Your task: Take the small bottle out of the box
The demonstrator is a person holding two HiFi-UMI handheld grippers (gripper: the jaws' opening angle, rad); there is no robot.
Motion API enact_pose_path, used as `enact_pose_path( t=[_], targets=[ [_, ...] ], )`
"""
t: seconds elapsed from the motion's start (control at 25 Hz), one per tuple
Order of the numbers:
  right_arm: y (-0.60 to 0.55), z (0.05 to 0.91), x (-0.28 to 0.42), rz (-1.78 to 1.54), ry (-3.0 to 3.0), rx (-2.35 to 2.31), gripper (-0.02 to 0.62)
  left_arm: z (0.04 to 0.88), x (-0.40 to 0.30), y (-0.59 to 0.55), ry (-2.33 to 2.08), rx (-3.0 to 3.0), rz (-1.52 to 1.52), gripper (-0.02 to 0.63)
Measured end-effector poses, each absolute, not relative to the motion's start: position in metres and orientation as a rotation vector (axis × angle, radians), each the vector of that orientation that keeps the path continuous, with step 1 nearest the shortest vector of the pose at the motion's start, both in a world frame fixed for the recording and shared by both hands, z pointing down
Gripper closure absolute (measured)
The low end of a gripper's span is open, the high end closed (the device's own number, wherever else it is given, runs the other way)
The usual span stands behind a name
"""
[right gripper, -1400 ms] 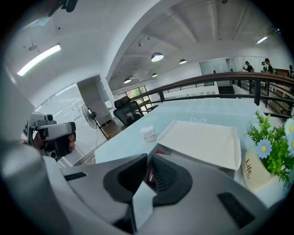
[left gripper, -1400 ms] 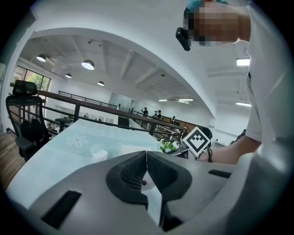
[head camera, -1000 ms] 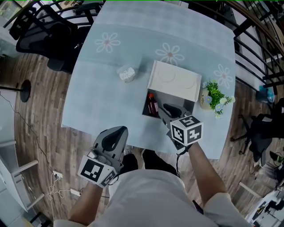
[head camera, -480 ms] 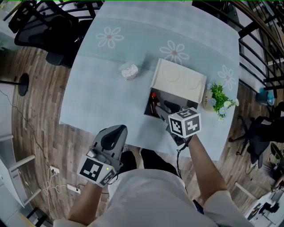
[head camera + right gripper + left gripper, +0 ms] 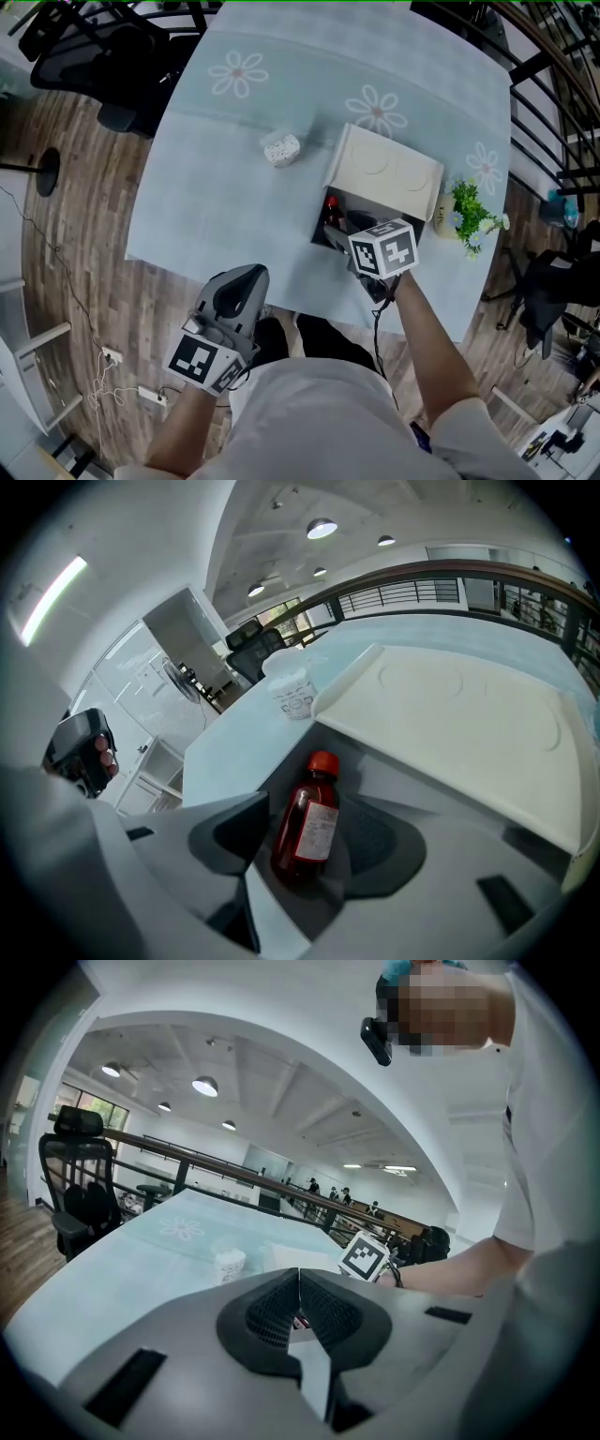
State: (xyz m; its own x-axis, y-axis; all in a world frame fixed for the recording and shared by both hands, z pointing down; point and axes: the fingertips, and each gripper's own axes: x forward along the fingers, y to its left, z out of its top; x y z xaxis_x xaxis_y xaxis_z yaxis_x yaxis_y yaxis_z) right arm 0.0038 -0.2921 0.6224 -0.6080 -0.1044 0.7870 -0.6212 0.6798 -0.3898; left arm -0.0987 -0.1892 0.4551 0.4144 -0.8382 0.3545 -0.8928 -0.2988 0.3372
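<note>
While the person stands at the table, the right gripper reaches into the open mouth of a white box that lies on its side. Its grey fingers, each faced with a dark textured pad, have just been spreading and now stand wide apart. The small bottle sits between them inside the box, near its left wall, and neither pad presses on it. That bottle is a rounded cylinder of dark red-brown see-through material, with a bright red screw cap uppermost and a white paper label on its side. The box looks smooth and matte, and its upper panel bears two faint pressed circles. A cube faced with black-and-white square markers rides on the right gripper and covers part of the opening from above.

The left gripper hangs by the table's near edge, well apart from the box. Its mesh-textured fingers are pressed together with nothing caught between them.

A pale blue cloth printed with white daisies covers the table, and a wood-plank floor shows around it. A small white paper cup stands to the left of the box. A little leafy plant in a pale pot stands just beside the box's right end.
</note>
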Motion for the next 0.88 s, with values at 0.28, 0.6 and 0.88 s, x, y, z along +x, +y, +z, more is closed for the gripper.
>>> enact_pose_path(
  t=[0.28, 0.6, 0.88],
  targets=[
    [-0.291, 0.638, 0.0, 0.817, -2.025, 0.554, 0.356, 0.455, -0.11, -0.184, -1.482, 2.178, 0.154, 0.584],
    [-0.29, 0.647, -0.001, 0.829, -1.965, 0.57, 0.356, 0.457, -0.114, -0.181, -1.479, 2.176, 0.154, 0.586],
    [-0.291, 0.648, 0.0, 0.843, -1.96, 0.59, 0.361, 0.456, -0.113, -0.181, -1.471, 2.186, 0.159, 0.584]
  ],
)
